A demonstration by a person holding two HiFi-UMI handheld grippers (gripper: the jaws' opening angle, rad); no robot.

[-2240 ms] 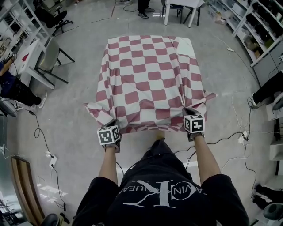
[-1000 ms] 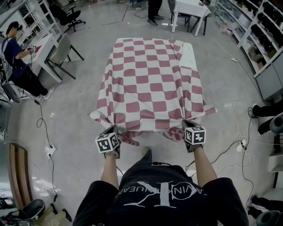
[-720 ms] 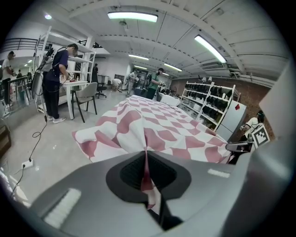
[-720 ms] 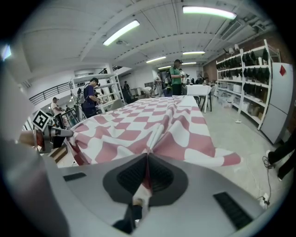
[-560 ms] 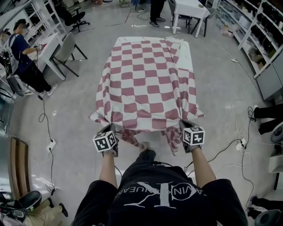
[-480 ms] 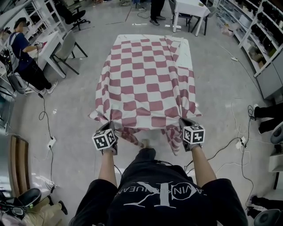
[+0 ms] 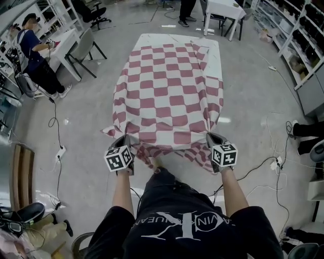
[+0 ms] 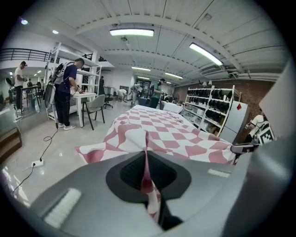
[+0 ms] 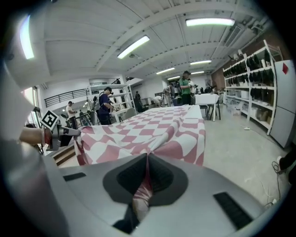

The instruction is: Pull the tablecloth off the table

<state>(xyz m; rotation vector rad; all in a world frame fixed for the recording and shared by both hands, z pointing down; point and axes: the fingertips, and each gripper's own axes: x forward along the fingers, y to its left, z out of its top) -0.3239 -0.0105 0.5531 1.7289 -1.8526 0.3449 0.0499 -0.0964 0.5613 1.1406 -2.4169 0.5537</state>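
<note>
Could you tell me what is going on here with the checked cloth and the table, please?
A person is standing at the near end of a table with a gripper in each hand. The left gripper and the right gripper are each shut on a pinch of the near edge of the red-and-white checked tablecloth. The cloth is drawn taut toward the person and sags between the grippers. It covers most of the tabletop; only a bare white strip shows at the far end.

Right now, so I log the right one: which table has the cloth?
The middle table, straight ahead: it alone carries the red-and-white checked tablecloth. The far white table and the desk at left have none.
</note>
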